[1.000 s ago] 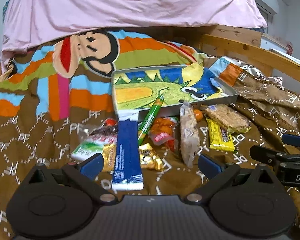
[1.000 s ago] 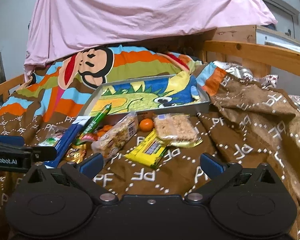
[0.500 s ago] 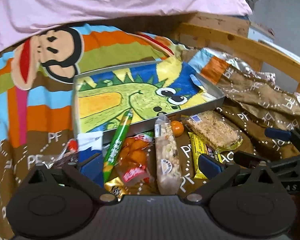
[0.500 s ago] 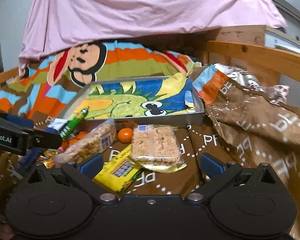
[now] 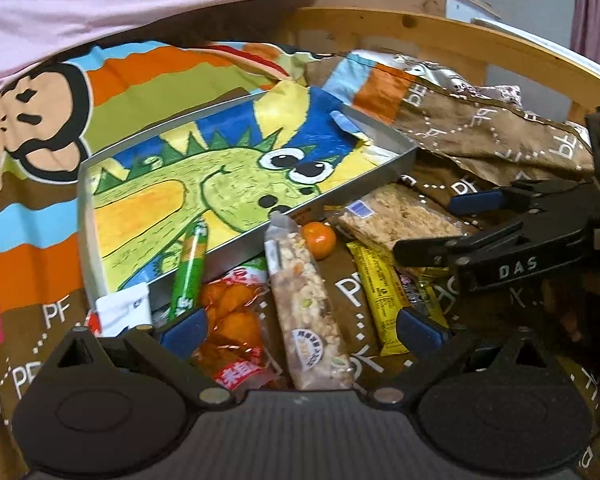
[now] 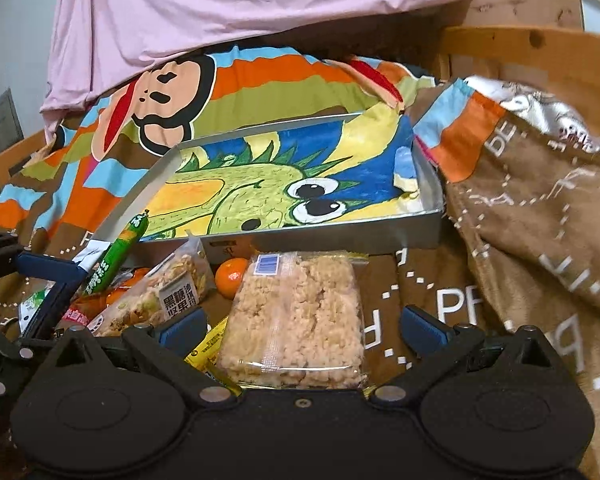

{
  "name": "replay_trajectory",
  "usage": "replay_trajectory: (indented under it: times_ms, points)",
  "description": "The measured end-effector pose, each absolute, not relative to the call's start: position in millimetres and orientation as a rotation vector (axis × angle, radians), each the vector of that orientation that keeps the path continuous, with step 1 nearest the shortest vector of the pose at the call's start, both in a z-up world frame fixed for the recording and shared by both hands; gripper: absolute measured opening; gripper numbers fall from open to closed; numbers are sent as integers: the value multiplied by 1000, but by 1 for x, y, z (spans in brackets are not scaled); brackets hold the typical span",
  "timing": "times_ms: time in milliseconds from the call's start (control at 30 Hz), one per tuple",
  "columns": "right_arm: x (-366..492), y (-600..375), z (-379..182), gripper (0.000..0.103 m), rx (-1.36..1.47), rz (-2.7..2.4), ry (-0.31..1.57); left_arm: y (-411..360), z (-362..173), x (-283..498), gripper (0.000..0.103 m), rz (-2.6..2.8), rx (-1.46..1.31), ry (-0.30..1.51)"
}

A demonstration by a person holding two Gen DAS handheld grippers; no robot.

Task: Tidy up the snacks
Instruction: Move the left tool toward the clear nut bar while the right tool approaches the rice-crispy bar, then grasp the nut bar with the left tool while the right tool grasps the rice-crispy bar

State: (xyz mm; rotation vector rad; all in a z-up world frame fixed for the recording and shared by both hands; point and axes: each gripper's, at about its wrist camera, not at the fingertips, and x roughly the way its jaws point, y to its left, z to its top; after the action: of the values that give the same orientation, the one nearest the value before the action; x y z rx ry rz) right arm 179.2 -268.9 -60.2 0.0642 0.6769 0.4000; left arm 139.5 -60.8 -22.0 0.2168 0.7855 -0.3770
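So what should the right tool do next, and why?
Probably ease down and close on the rice cake. The right tool is open and empty, with that packet lying flat right between its fingers, and the tray just behind it has no snacks fully inside yet, so this looks like the easiest first pick.

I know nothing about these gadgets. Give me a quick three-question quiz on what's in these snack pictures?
1. True or false: the metal tray already holds the small orange.
2. Which packet lies between the right gripper fingers: A) green sausage stick, B) puffed rice cake, C) yellow bar?
3. Fill in: both grippers are ____ (open/shut).

Key: 1 false, it lies on the blanket in front of the tray; 2 B; 3 open.
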Motion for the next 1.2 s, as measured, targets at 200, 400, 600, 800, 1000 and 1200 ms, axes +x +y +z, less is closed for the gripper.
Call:
replay_trajectory:
  times_ms: [200,400,600,800,1000,1200]
  points:
    - [173,-273,-70,102,44,461,658,-67,-31,149,95,-389,205,819]
    - [174,-277,-74,102,85,468,649,-61,-37,156,83,-384,120,861]
    - [174,-271,-75,101,45,452,648,-63,-39,158,61,-380,90,893]
    - [170,-263,-77,95,-1,432,637,-63,-40,163,43,-317,69,922]
    - [165,-260,-75,81,31,394,624,-55,-42,166,36,-260,-37,965]
    - [151,-255,-70,78,-1,382,608,-57,-39,158,35,-230,-90,971]
